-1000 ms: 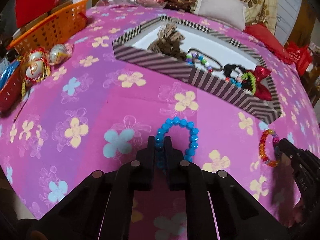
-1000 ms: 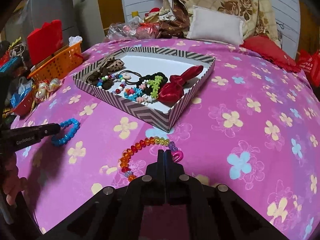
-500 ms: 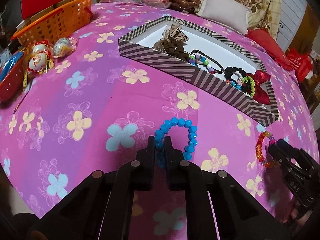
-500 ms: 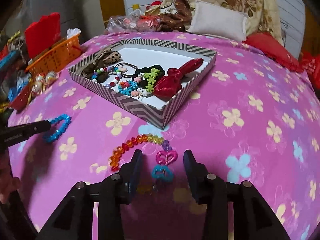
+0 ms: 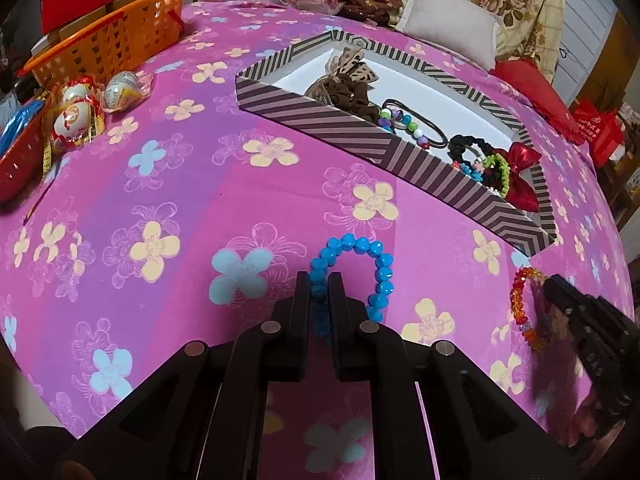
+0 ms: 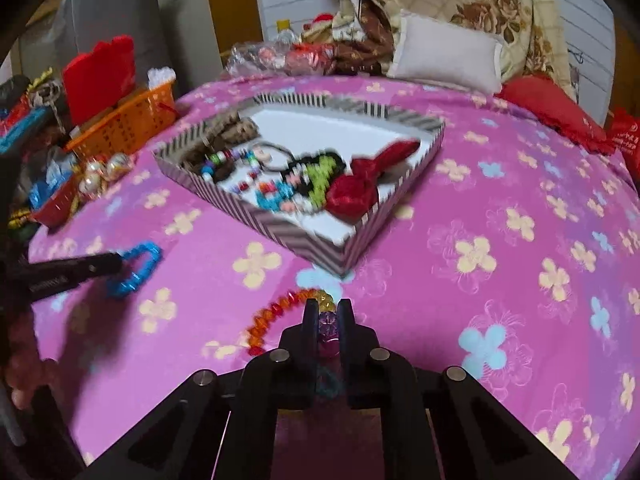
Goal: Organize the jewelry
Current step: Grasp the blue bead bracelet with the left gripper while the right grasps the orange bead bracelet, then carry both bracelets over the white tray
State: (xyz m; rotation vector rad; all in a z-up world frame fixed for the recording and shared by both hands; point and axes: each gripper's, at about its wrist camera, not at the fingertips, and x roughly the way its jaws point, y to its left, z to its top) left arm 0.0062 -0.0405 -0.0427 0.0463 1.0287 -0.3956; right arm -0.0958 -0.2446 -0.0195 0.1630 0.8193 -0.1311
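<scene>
My left gripper (image 5: 319, 280) is shut on a blue bead bracelet (image 5: 376, 260), held just over the pink flowered cloth; it also shows in the right wrist view (image 6: 138, 270). My right gripper (image 6: 328, 308) is closed on an orange, red and yellow bead bracelet (image 6: 276, 314) at its purple bead; the bracelet shows at the right edge of the left wrist view (image 5: 520, 304). A striped tray (image 5: 360, 126) beyond both holds hair ties, bead bracelets and a red bow (image 6: 356, 190).
An orange basket (image 5: 108, 46) and a red basket (image 5: 18, 160) with wrapped eggs (image 5: 74, 118) stand at the left. Pillows (image 6: 448, 56) and a red cushion (image 6: 556, 110) lie behind the tray.
My right gripper opened, moved forward and closed on the orange bracelet. My left gripper kept hold of the blue bracelet and moved slightly nearer the tray.
</scene>
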